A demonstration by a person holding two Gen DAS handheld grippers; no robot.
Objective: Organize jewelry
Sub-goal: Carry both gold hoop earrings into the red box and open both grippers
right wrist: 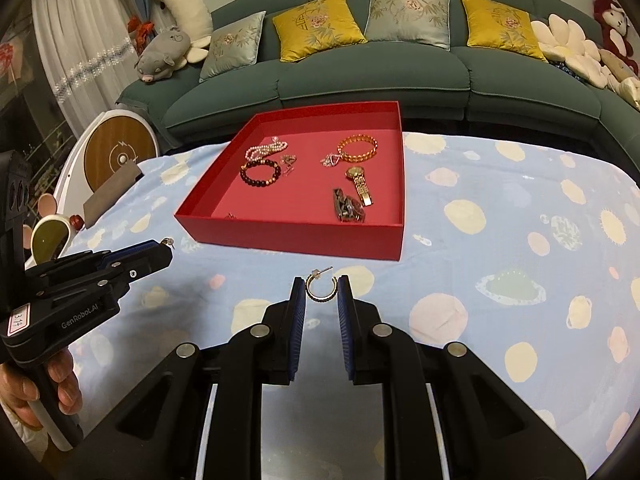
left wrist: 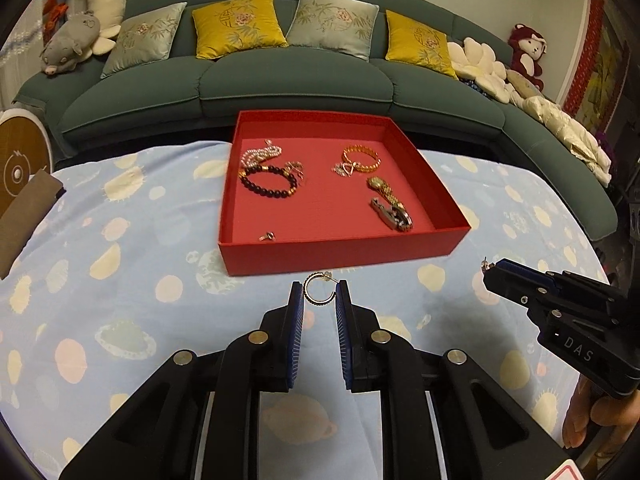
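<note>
**Paired Hoop Earrings Held Clear of Tray**

The left gripper (left wrist: 320, 294) was nearly closed, pinching one hoop earring (left wrist: 319, 290). The right gripper (right wrist: 321, 290) gripped its match (right wrist: 320, 287) likewise. Both hung above the cloth, just short of the red tray (left wrist: 344, 250), presumably for deposit together.

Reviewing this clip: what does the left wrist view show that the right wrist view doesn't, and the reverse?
Only the left wrist view: the left hand-held gripper shut on its hoop earring, and the whole small ring in the red tray.

Only the right wrist view: the right hand-held gripper shut on the other hoop earring, and white curtains.

Both: the tray, black bead bracelet, gold watch, sofa.
</note>
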